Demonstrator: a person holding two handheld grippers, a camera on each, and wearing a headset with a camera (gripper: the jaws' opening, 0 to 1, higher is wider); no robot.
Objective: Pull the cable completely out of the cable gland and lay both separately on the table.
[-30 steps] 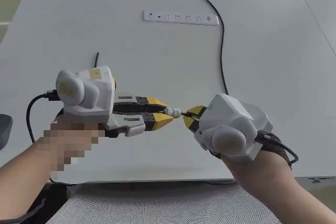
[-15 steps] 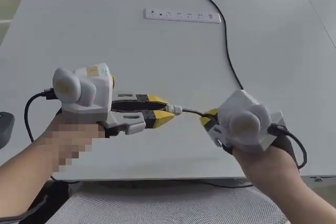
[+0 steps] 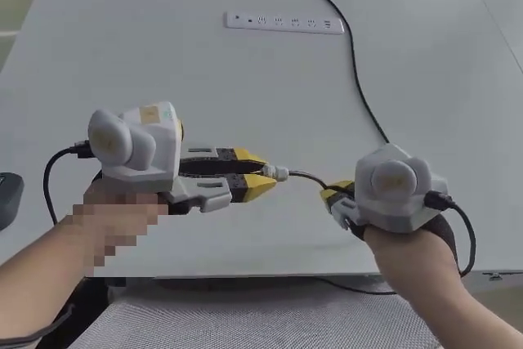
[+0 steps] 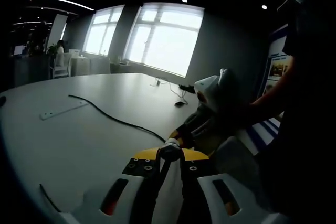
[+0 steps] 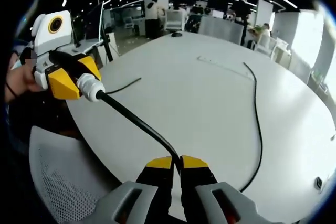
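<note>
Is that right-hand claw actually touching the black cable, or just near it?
Touching. In the right gripper view, the cable runs straight into the right claw, pinched between its closed yellow tips with no gap.

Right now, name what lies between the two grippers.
Black cable runs from the cable gland in the left gripper to the right gripper, in head view.

No words or numbers can be read anywhere. The yellow sticker (image 3: 149, 114) on the left gripper (image 3: 265, 175) is blurred. The blue poster (image 4: 275, 70) is too small to read.
</note>
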